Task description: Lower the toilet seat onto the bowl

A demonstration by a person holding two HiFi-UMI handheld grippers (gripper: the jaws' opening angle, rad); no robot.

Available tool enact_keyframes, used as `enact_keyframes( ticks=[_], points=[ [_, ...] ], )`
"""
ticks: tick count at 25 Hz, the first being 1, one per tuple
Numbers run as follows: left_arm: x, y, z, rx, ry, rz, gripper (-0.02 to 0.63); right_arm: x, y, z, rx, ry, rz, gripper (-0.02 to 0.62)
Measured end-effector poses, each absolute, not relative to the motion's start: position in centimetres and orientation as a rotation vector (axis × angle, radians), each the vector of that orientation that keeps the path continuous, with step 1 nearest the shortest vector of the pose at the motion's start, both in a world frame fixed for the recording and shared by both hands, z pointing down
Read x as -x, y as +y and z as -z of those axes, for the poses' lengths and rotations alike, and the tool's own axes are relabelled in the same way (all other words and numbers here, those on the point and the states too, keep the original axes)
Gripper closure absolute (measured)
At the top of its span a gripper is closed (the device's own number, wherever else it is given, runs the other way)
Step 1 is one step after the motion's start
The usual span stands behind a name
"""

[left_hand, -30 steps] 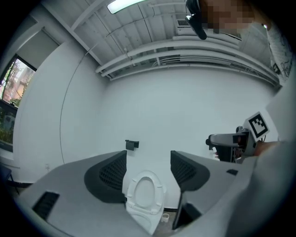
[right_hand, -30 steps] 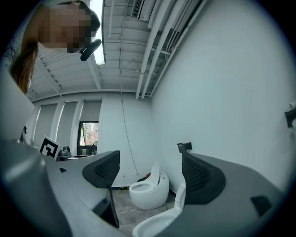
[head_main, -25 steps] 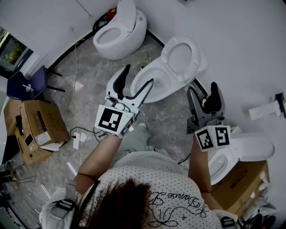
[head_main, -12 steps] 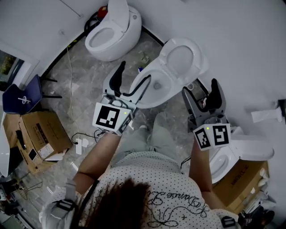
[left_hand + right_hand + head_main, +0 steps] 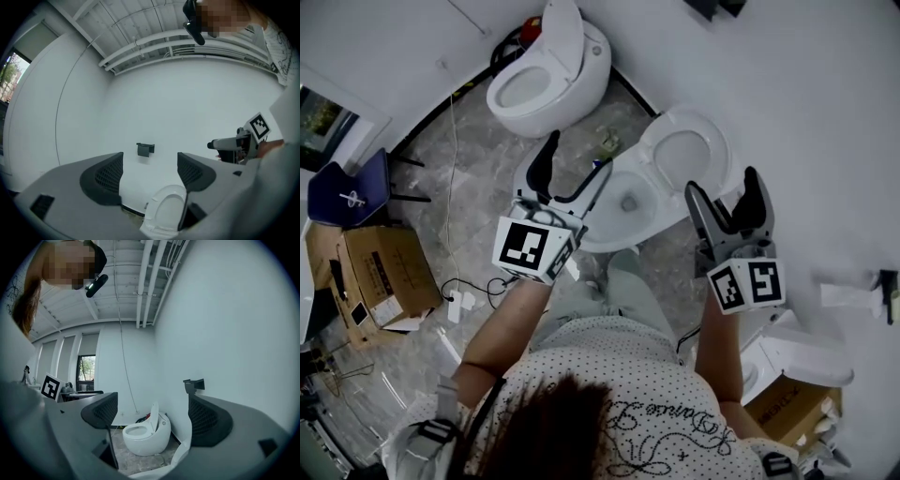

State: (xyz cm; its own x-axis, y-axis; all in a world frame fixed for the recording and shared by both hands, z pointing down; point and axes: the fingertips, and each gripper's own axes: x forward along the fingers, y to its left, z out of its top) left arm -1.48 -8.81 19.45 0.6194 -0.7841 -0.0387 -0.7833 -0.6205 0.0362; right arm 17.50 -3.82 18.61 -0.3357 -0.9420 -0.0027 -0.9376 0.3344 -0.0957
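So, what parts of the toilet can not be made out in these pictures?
Head view: the left gripper covers the left rim of the bowl; the hinge of the raised seat is too small to see.
Left gripper view: the bottom edge and the gripper's body cut off the bowl; only the seat shows.
Right gripper view: the right gripper hides nearly all of this toilet.

Overhead and low (left gripper) views share the toilet seat.
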Motion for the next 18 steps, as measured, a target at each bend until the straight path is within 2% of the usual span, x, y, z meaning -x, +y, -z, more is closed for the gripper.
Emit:
enact_keyframes(
  ticks=[8,18],
  points=[
    [-1.8,-13.4,-19.2,-2.737,-1.513,0.083,0.262,-22.6,-10.0,-19.0,1.703,2.590,0.124,0.141],
    [-5.2,-17.0,-21.0,-2.674,-1.570,0.050,0.262,-25.5,-14.2,-21.6,1.656,2.652,0.222,0.155]
  ],
)
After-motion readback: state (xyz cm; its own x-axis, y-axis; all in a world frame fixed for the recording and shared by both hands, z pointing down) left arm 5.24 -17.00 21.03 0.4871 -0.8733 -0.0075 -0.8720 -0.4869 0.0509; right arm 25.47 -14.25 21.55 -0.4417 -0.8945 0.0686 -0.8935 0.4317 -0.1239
